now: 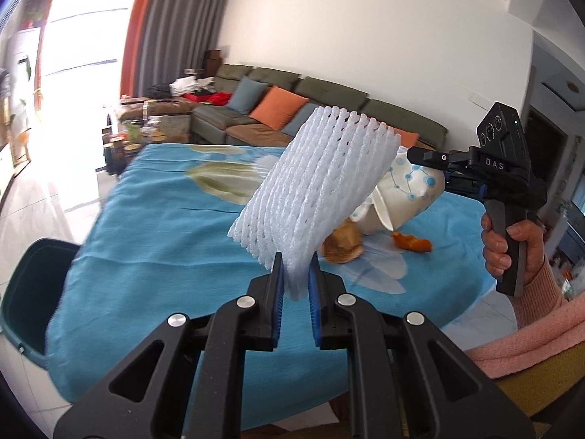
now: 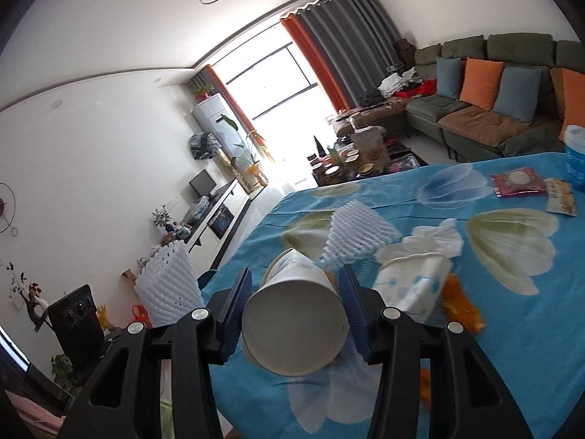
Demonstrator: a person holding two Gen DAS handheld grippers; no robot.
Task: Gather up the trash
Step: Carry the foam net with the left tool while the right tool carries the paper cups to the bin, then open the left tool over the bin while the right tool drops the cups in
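Observation:
My left gripper [image 1: 296, 261] is shut on the lower edge of a white foam fruit net [image 1: 318, 186], held up over the blue flowered tablecloth [image 1: 164, 226]. The same net [image 2: 168, 285] shows at the left of the right wrist view. My right gripper [image 2: 295, 278] is shut on a white paper cup [image 2: 296, 325], its base toward the camera, lifted a little off the cloth. On the table lie a second foam net [image 2: 358, 234], another patterned paper cup [image 2: 413, 281] with a crumpled tissue [image 2: 438, 237], and orange peel [image 2: 460, 307].
A dark green bin [image 1: 33, 292] stands on the floor off the table's left edge. Two snack wrappers [image 2: 519, 183] and a blue container [image 2: 576, 161] sit at the far right of the table. A brown scrap [image 1: 342, 248] lies beside the peel. A person's hand [image 1: 501, 245] holds the right gripper's handle.

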